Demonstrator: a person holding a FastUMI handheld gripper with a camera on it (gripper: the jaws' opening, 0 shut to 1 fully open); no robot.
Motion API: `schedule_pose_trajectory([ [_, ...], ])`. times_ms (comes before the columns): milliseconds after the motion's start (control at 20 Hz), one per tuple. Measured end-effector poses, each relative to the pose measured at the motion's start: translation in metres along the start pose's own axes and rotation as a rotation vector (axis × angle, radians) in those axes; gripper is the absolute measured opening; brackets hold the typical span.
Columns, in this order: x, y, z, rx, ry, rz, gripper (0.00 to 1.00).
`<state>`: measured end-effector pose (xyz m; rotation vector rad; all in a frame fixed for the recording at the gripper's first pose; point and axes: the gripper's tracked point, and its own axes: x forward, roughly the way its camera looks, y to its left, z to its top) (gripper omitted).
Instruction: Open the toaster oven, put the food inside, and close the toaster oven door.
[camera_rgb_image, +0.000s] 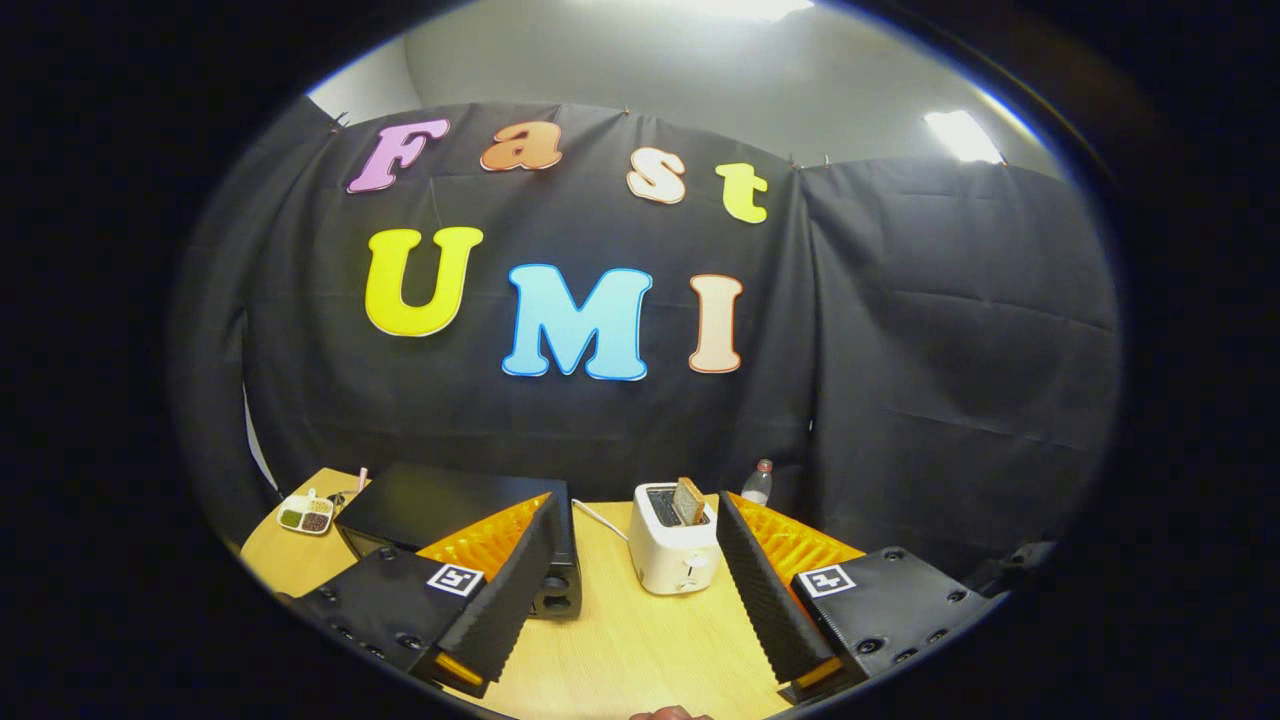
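The gripper (635, 590) hangs above the pale wooden table (620, 650) with its fingers spread wide, grasping nothing. The black box-shaped toaster oven (440, 505) stands beyond the left finger, its front largely hidden, so the door's position cannot be told; this fits either a start or a finish. A white pop-up toaster (672, 555) holding a brown bread slice (689, 500) stands between the fingers, with a clear bottle (759, 483) behind and a small sectioned dish (306, 515) beside the oven.

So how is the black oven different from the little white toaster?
The black toaster oven is a wide, flat box, while the white toaster is small and upright. The toaster has a slice of bread poking out of its top; the oven has nothing on top. The oven sits partly behind one finger, the toaster between both. Both stand on the wooden table. The gripper is open, its jaws holding nothing.
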<state>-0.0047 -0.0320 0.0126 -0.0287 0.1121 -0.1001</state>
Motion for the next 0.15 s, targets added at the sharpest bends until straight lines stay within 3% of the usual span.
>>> schedule_pose_trajectory([
  [150, 0.025, -0.003, 0.005, -0.025, -0.01, 0.068, 0.98],
])
